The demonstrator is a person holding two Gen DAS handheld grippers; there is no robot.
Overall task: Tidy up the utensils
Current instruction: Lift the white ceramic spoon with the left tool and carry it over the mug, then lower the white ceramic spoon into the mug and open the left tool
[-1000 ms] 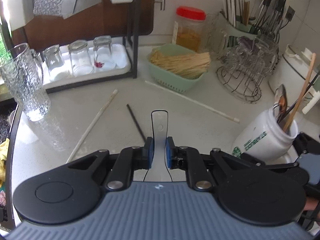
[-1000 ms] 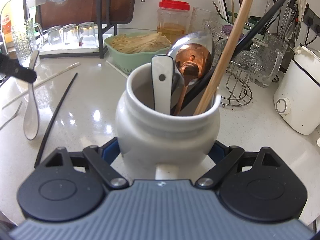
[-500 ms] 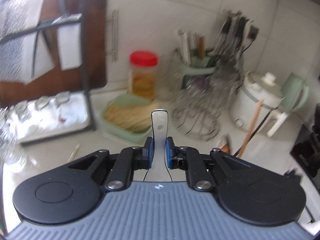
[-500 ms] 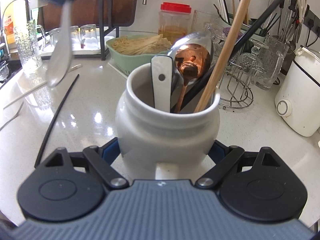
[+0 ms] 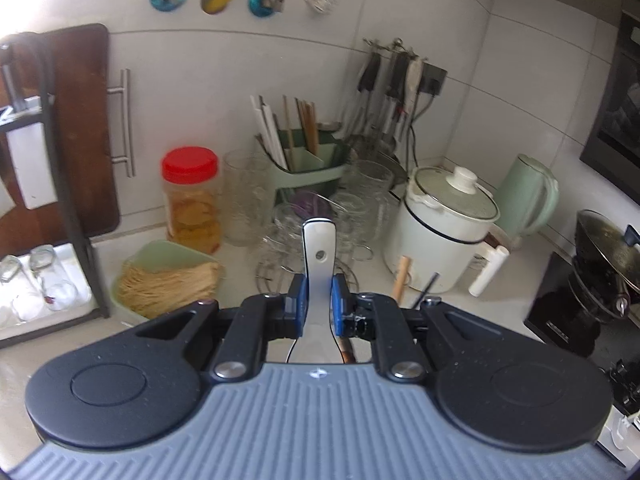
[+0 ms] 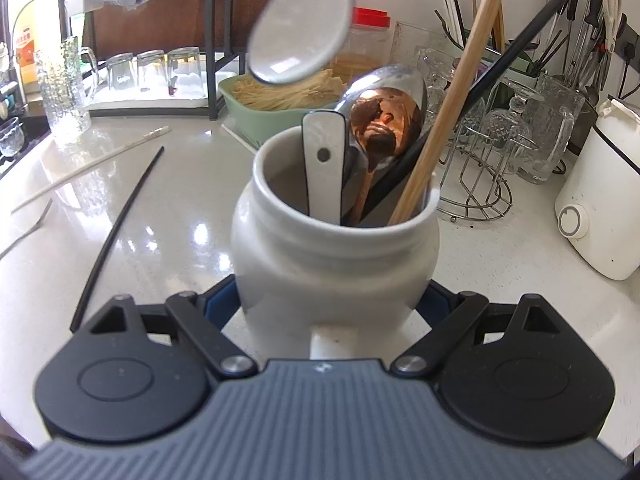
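A white ceramic spoon [image 6: 302, 28] hangs in the air above the white jar [image 6: 334, 264], bowl downward. The jar stands upright on the pale counter [image 6: 120, 264] near its front edge. Inside it lean another white spoon handle [image 6: 324, 168], a shiny metal spoon [image 6: 386, 116], a wooden chopstick [image 6: 452, 96] and a black chopstick [image 6: 520, 36]. To the jar's left, a black chopstick [image 6: 118, 232], a white chopstick [image 6: 92, 164] and a fork [image 6: 24, 232] lie flat on the counter.

Bright daylight enters from the left, glaring on the countertop [image 6: 168, 240]; fisheye edges bend, left-wrist view slightly blurred.
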